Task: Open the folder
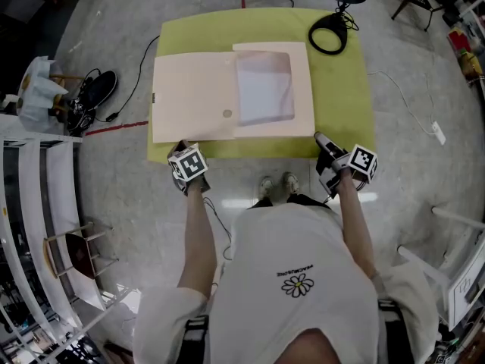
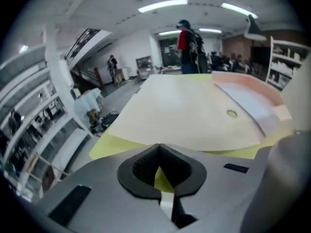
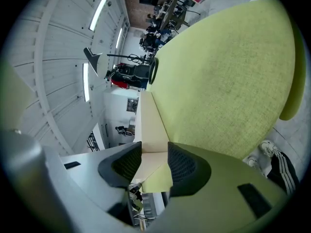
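Note:
A pale peach folder [image 1: 193,97] lies on the yellow-green tablecloth [image 1: 341,89]. Its flap is spread to the left, and white paper [image 1: 265,89] shows in the right half. A round snap [image 1: 227,113] sits on the flap. My left gripper [image 1: 179,146] is at the folder's front left corner, shut and empty; in the left gripper view its closed tips [image 2: 158,148] point at the folder [image 2: 194,115] and the snap [image 2: 232,113]. My right gripper [image 1: 320,137] is at the front right corner. Its pads [image 3: 154,152] stand apart, with the folder's corner [image 3: 148,125] seen between them.
A black lamp base [image 1: 328,32] with a cable stands at the table's back right. Dark shoes [image 1: 95,93] and cables lie on the floor to the left, next to white shelving [image 1: 45,203]. The person's feet [image 1: 276,184] are at the table's front edge. People stand far off [image 2: 187,47].

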